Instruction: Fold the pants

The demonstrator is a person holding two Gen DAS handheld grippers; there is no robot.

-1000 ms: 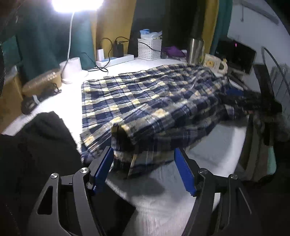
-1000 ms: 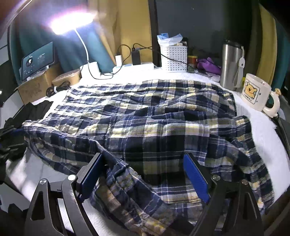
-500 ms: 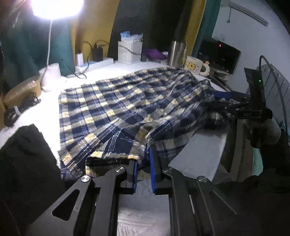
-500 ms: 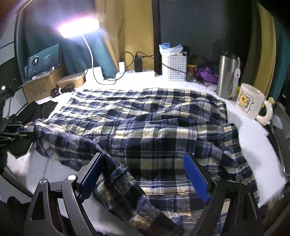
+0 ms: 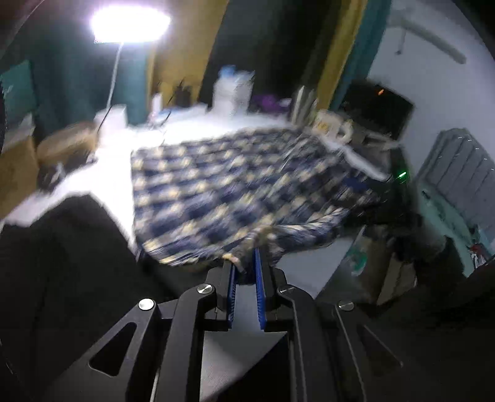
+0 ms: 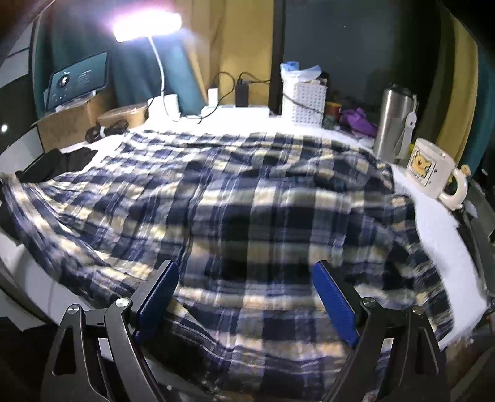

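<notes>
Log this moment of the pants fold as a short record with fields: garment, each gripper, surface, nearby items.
garment: plaid pants, spread out and rumpled
left gripper: just closed, pinching the pants' near edge
right gripper: open, jaws astride the cloth
surface: white table cover
nearby: bear mug, steel tumbler, white basket, lit lamp

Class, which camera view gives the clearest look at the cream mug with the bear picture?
The right wrist view: the cream mug with the bear picture is sharp, handle and picture visible. The left wrist view shows only a motion-blurred pale shape.

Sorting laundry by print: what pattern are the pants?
Navy, white and pale-yellow plaid pants; clearest in the right wrist view.
</notes>
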